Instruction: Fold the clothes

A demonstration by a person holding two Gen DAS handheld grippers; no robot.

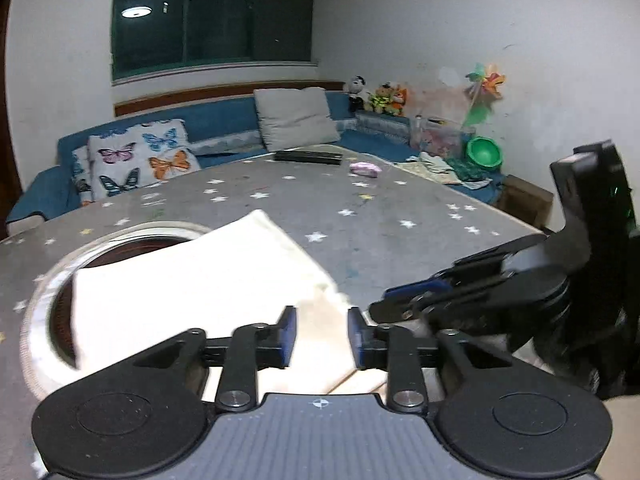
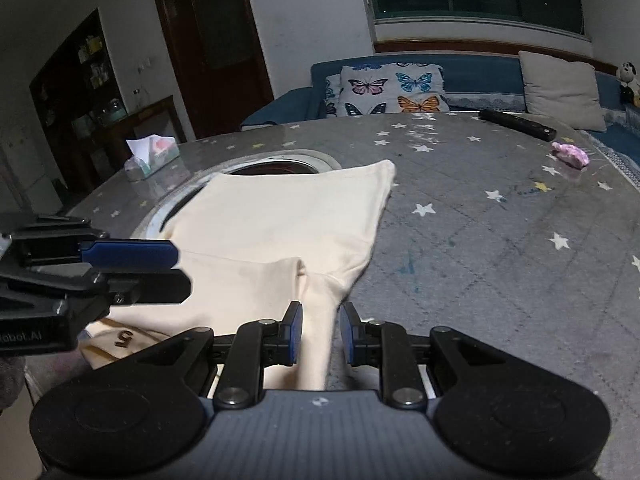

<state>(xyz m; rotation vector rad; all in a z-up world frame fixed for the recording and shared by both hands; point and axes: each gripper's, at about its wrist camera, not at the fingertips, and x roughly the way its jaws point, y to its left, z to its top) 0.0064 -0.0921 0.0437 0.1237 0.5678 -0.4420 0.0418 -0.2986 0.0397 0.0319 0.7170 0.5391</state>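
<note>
A cream garment (image 2: 280, 224) lies on the grey star-patterned table (image 2: 480, 208), partly over a round opening (image 2: 276, 166). In the left wrist view the garment (image 1: 192, 288) fills the lower middle. My left gripper (image 1: 322, 338) is open, its blue pads on either side of the cloth's near edge. My right gripper (image 2: 321, 334) is open around a narrow sleeve-like strip of the garment. Each gripper also shows in the other's view: the right one (image 1: 404, 300) beside the cloth, and the left one (image 2: 176, 268) over its left part.
A tissue box (image 2: 152, 154) stands at the table's far left. A black remote (image 2: 518, 123) and a pink lump (image 2: 570, 154) lie at the far side. A blue sofa (image 1: 224, 124) with cushions runs behind the table.
</note>
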